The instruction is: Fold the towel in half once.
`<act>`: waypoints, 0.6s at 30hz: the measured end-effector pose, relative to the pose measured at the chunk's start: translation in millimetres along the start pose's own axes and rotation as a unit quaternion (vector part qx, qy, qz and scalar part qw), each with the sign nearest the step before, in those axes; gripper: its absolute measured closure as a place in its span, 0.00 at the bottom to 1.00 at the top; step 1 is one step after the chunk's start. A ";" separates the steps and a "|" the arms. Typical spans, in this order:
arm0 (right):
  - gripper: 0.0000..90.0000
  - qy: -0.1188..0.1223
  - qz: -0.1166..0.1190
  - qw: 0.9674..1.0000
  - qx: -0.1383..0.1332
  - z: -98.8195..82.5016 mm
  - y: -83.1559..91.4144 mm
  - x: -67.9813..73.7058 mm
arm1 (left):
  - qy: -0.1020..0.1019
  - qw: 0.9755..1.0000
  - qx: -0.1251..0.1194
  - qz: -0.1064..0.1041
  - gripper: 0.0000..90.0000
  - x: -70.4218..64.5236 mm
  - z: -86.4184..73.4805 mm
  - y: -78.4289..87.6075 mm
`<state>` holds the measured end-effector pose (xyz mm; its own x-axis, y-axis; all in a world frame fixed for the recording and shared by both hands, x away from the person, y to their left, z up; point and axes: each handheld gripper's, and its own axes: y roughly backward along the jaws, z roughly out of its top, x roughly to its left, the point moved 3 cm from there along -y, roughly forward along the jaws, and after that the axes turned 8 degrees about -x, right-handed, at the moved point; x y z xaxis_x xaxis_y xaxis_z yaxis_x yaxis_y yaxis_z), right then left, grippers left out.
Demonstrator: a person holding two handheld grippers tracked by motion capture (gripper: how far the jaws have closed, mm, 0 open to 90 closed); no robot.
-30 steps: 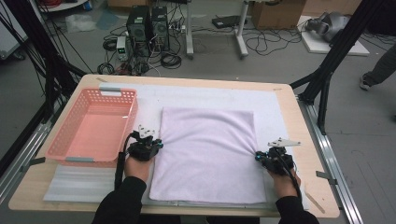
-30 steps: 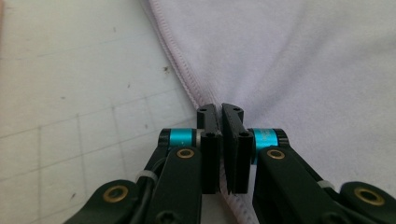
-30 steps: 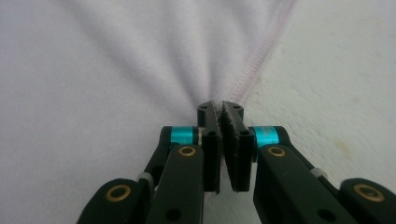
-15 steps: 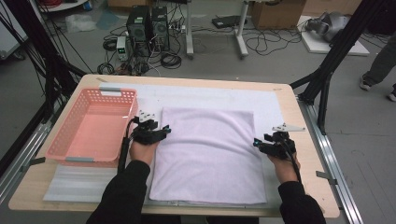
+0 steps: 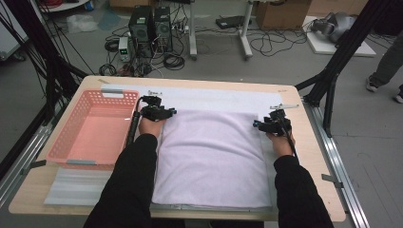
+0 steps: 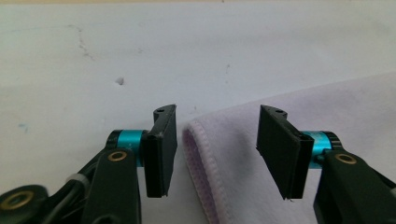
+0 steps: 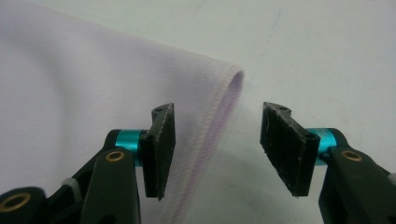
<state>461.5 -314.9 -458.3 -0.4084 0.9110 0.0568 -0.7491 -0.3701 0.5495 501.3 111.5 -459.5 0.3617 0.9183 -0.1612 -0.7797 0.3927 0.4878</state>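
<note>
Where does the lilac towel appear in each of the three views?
High view: the lilac towel lies at table centre, between both hands.
Left gripper view: its far left corner sits lower right.
Right gripper view: its far right corner sits upper left.
Shared landmark: the stitched hem.

Even, soft overhead light falls on the desk [image 5: 304,156] with faint shadows only. The high view looks grainy and slightly soft; both gripper views blur beyond the towel [image 6: 327,116].

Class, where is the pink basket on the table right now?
In the high view, the pink basket sits at the table's left side, just left of the left gripper and towel.
</note>
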 end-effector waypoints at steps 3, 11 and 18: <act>0.52 -0.004 0.005 1.000 0.015 0.5 -13.6 -1.1 | 0.000 1.000 0.008 -0.002 0.59 1.7 -3.6 -5.6; 0.98 0.012 0.006 1.000 0.010 6.8 -20.9 -0.4 | -0.021 1.000 0.001 0.018 0.94 4.4 -2.7 -3.5; 0.90 0.023 -0.043 0.999 0.000 6.6 -23.5 -0.3 | -0.003 0.999 0.000 0.053 0.84 5.5 -4.5 -4.9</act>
<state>482.7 -305.2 -465.8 -0.3656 0.9303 -0.0284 -0.7822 -0.2905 0.5511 504.8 114.8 -466.7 0.2802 0.9545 -0.1024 -0.8141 0.2928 0.5016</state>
